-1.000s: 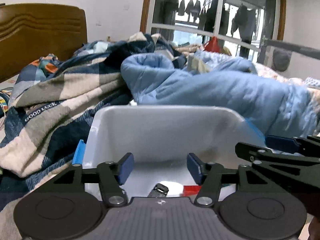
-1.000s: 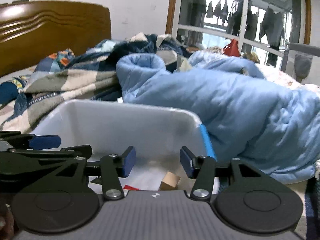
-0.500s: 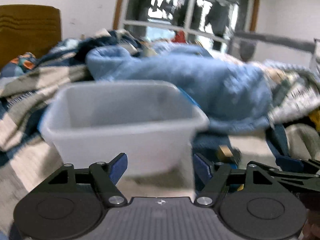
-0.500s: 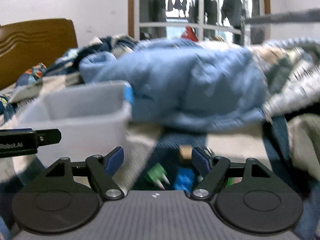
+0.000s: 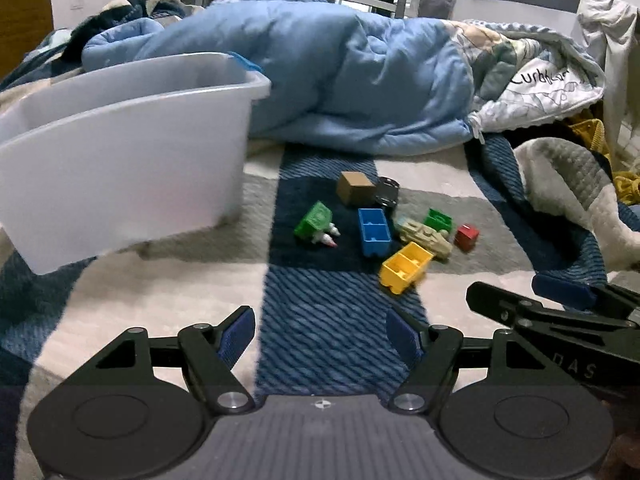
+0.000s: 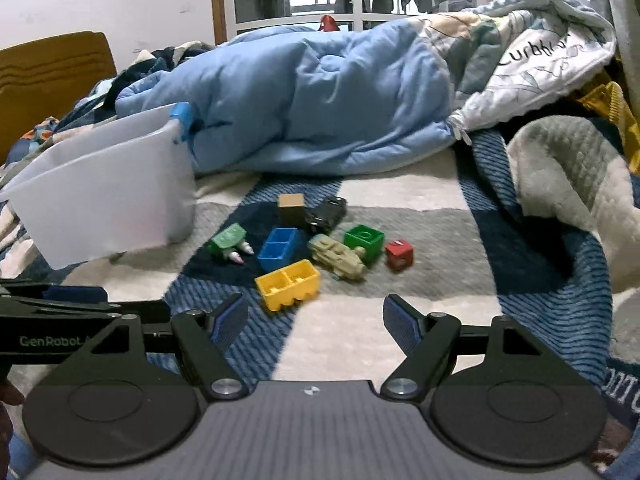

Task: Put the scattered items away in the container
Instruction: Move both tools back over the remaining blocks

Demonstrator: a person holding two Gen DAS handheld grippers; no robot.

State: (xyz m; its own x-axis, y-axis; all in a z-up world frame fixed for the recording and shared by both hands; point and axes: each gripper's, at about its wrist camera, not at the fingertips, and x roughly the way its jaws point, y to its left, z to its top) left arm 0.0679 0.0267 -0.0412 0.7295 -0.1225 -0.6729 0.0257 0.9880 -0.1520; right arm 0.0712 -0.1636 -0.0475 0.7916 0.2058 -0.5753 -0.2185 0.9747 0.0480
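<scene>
Left gripper (image 5: pixel 320 332): fingers spread wide, nothing between them, hovering over the striped blanket (image 5: pixel 328 320) short of the toys.
Right gripper (image 6: pixel 314 316): also wide apart and holding nothing, just short of the yellow block (image 6: pixel 289 283).
Container (image 5: pixel 120 152): white plastic bin, sits on the bed left of the toy pile, tilted a bit; can't see inside it.
Toys: all bunched together on the blanket, right of the bin. Yellow block nearest, blue block (image 6: pixel 279 249) behind it, green piece with white tips (image 6: pixel 229 242) closest to the bin, tan toy vehicle (image 6: pixel 338 258), green block (image 6: pixel 365 241), red cube (image 6: pixel 399 255), brown cube (image 6: pixel 291 208) and a dark toy car (image 6: pixel 327 213) at the back.
Background: big blue comforter (image 6: pixel 304 100) heaped behind everything.
</scene>
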